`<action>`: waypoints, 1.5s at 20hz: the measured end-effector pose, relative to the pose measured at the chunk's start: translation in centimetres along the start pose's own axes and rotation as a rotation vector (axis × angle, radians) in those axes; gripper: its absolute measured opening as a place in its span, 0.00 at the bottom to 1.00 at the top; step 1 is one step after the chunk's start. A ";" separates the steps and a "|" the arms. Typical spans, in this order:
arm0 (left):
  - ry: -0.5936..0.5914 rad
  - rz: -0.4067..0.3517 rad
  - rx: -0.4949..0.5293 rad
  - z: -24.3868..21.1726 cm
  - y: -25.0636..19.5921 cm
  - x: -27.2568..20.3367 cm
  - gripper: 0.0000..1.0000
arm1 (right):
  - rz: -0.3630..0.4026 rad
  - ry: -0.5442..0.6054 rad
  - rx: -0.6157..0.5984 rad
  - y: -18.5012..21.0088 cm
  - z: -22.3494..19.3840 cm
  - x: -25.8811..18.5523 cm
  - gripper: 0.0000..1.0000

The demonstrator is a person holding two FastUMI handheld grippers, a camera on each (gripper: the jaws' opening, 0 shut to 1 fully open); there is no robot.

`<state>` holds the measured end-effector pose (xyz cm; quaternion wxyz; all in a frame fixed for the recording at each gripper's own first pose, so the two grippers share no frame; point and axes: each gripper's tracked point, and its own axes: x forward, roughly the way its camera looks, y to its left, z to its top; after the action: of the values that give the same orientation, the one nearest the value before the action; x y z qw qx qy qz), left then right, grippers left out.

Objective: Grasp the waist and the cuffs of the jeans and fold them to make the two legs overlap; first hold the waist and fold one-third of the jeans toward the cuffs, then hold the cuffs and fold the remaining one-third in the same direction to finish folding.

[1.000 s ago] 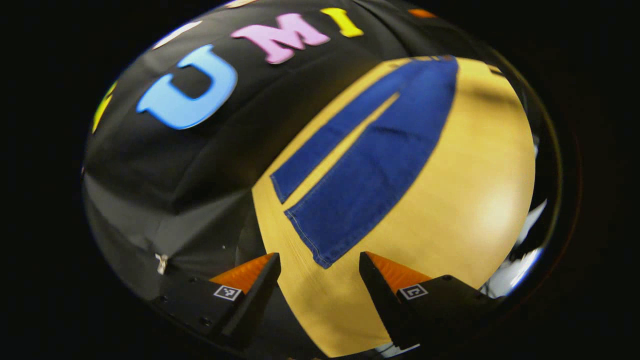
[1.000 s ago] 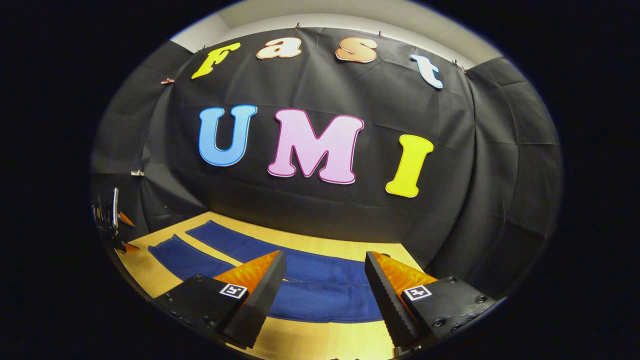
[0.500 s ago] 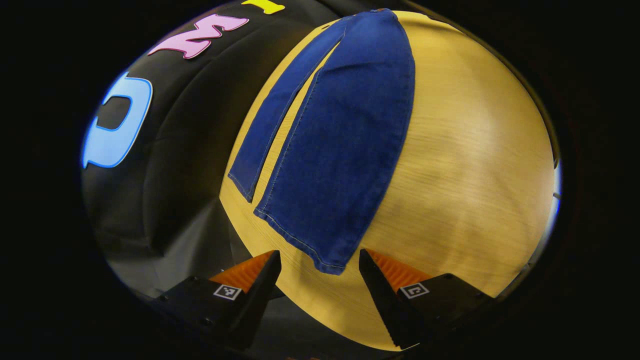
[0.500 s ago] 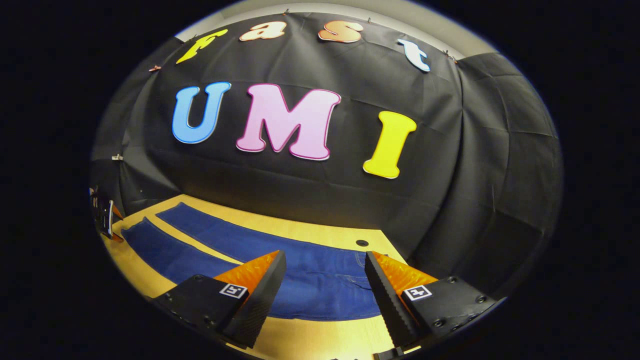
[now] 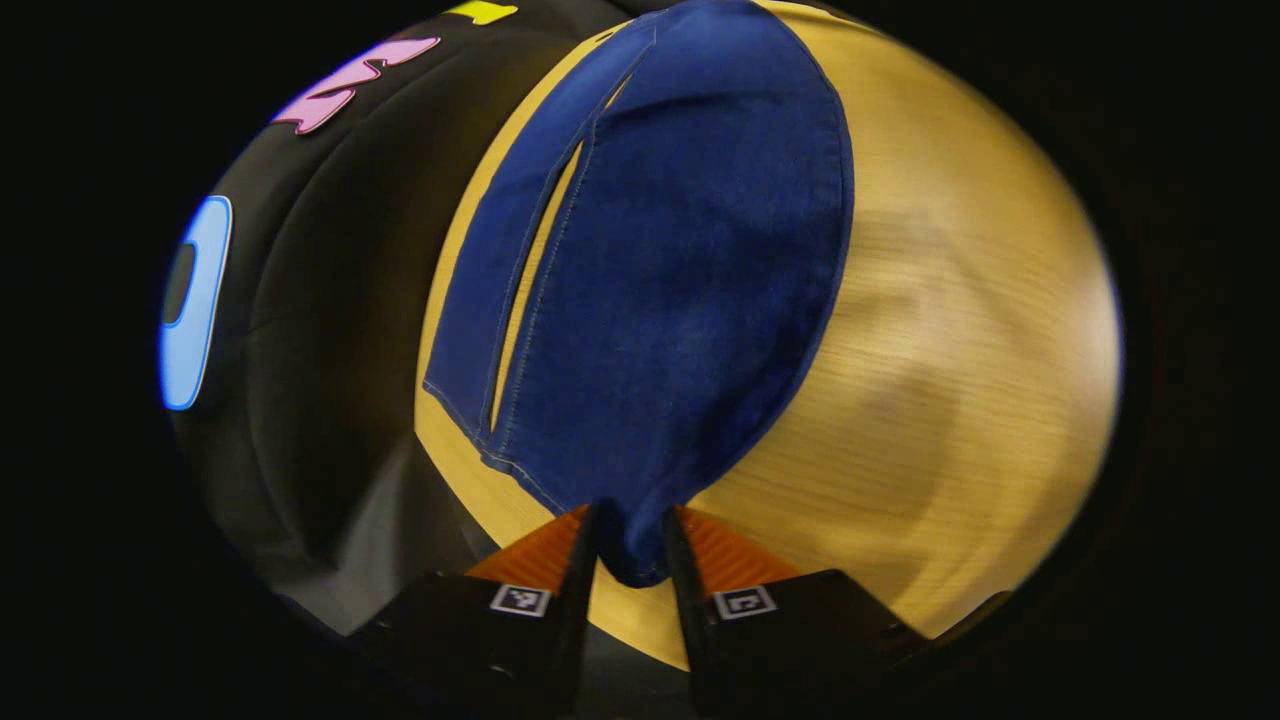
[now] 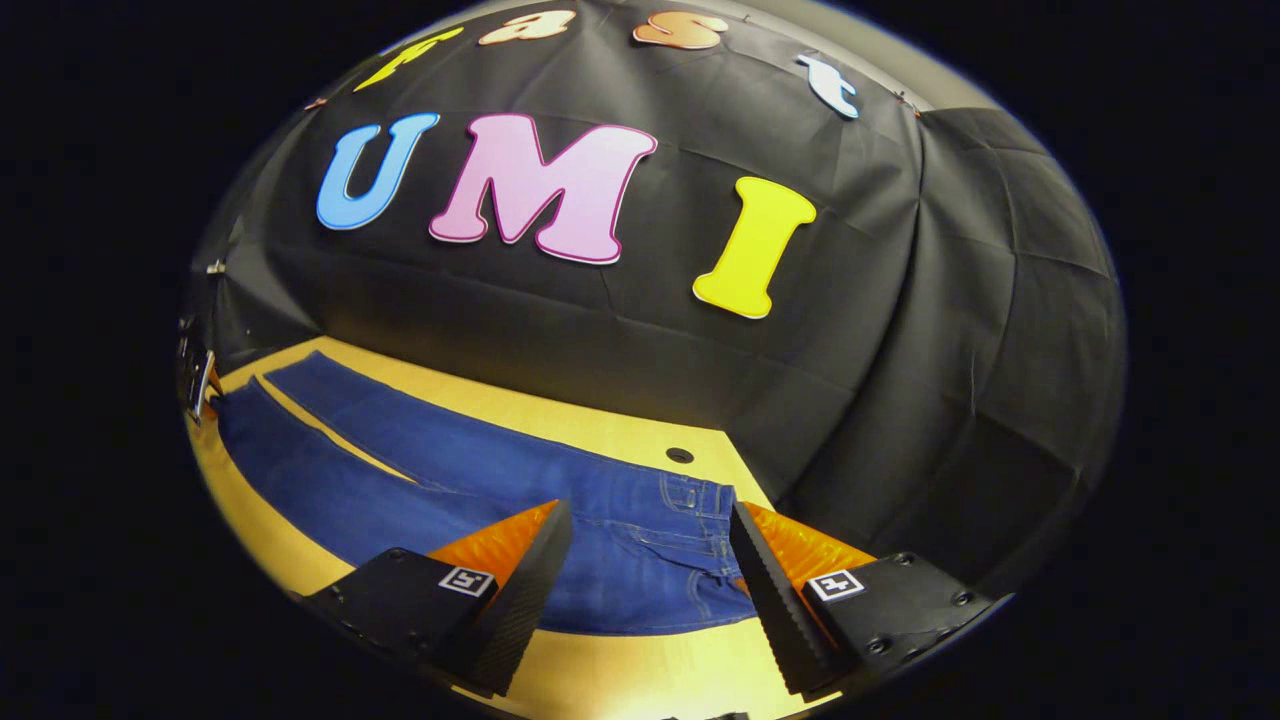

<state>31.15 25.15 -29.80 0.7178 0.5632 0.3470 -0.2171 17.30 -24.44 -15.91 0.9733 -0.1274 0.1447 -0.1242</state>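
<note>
Blue jeans [image 5: 680, 280] lie flat and lengthwise on a yellow wooden table [image 5: 950, 350], legs slightly apart. In the left gripper view, my left gripper [image 5: 630, 515] is shut on the cuff [image 5: 632, 560] of the nearer, wider-looking leg; the far leg [image 5: 500, 260] lies beside it. In the right gripper view, the jeans [image 6: 420, 480] stretch to the left and the waist [image 6: 690, 505] with its belt loops lies between and just beyond my fingers. My right gripper [image 6: 649, 507] hangs open above the waist, holding nothing. The left gripper [image 6: 198, 378] shows small at the far left.
The table [image 6: 620, 660] ends close behind the jeans at the black cloth wall [image 6: 900, 350]. A small round hole [image 6: 680, 455] sits in the tabletop just past the waist. Bare wood [image 5: 980, 420] lies to the right of the jeans in the left gripper view.
My left gripper moved up to the near leg's cuff and shut on it. My right gripper tipped down and came closer to the waist, still open.
</note>
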 end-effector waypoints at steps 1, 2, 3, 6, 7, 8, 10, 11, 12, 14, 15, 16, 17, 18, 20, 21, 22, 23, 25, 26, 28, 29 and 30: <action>0.010 -0.006 -0.003 0.2 -0.2 0.1 0.39 | -0.007 -0.003 -0.027 -0.7 -0.1 0.5 0.97; 0.020 -0.010 -0.011 0.0 0.0 -0.1 0.24 | -0.012 -0.003 -0.050 -1.6 -0.3 1.0 0.97; 0.018 -0.014 -0.024 0.2 -0.1 0.2 0.27 | -0.016 -0.001 -0.071 -2.5 -0.6 1.6 0.97; 0.034 -0.033 -0.064 0.2 -0.4 0.1 0.06 | -0.037 0.018 -0.162 -5.8 -1.9 3.4 0.97; 0.039 -0.051 -0.078 0.2 -0.5 0.0 0.06 | -0.040 0.024 -0.209 -7.0 -2.3 3.9 0.97; 0.042 -0.071 -0.096 0.2 -0.6 -0.2 0.06 | -0.039 0.026 -0.266 -8.1 -2.6 4.4 0.97; 0.043 -0.105 -0.112 0.5 -0.9 -0.3 0.06 | -0.026 0.039 -0.391 -10.3 -3.2 5.1 0.98; 0.044 -0.110 -0.110 0.5 -1.0 -0.3 0.05 | -0.012 0.054 -0.453 -11.1 -3.7 5.4 0.97; 0.043 -0.109 -0.103 0.4 -0.9 -0.2 0.06 | -0.001 0.074 -0.515 -12.1 -4.6 5.8 0.97; 0.044 -0.097 -0.096 0.4 -0.8 -0.2 0.05 | 0.035 0.119 -0.626 -13.4 -6.4 6.0 0.97; 0.047 -0.093 -0.092 0.4 -0.9 -0.2 0.05 | 0.059 0.141 -0.666 -13.6 -7.4 5.9 0.98; 0.049 -0.091 -0.086 0.4 -0.8 -0.2 0.05 | 0.088 0.163 -0.700 -13.7 -8.5 6.0 0.98; 0.051 -0.091 -0.081 0.5 -0.8 -0.2 0.05 | 0.121 0.185 -0.737 -13.6 -9.7 5.8 0.98; 0.052 -0.094 -0.081 0.4 -0.9 -0.2 0.05 | 0.157 0.209 -0.775 -13.4 -11.0 5.8 0.97; 0.056 -0.096 -0.082 0.4 -0.8 -0.3 0.05 | 0.243 0.245 -0.864 -12.7 -13.4 5.5 0.97; 0.056 -0.096 -0.081 0.5 -0.9 -0.2 0.05 | 0.286 0.265 -0.907 -12.5 -14.7 5.4 0.97; 0.055 -0.096 -0.081 0.4 -0.9 -0.3 0.05 | 0.324 0.297 -0.944 -12.6 -16.2 5.2 0.98; 0.052 -0.094 -0.084 0.5 -0.9 -0.2 0.05 | 0.347 0.332 -0.985 -12.9 -17.5 5.2 0.97; 0.051 -0.081 -0.100 0.4 -0.8 -0.1 0.05 | 0.384 0.386 -1.039 -13.3 -19.6 5.0 0.97; 0.052 -0.072 -0.106 0.6 -0.9 -0.2 0.05 | 0.401 0.409 -1.057 -13.2 -20.4 5.0 0.97; 0.052 -0.063 -0.110 0.6 -0.9 -0.2 0.05 | 0.422 0.399 -1.113 -12.3 -21.3 6.0 0.98; 0.053 -0.059 -0.108 0.5 -0.9 -0.1 0.05 | 0.418 0.368 -1.145 -12.0 -21.0 6.8 0.97; 0.052 -0.057 -0.108 0.5 -0.9 -0.1 0.05 | 0.405 0.352 -1.163 -11.7 -20.8 7.8 0.95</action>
<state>30.61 24.41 -30.28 0.7313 0.5192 0.3925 -0.2038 15.61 -41.99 -33.81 0.7110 -0.5827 0.3673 0.1420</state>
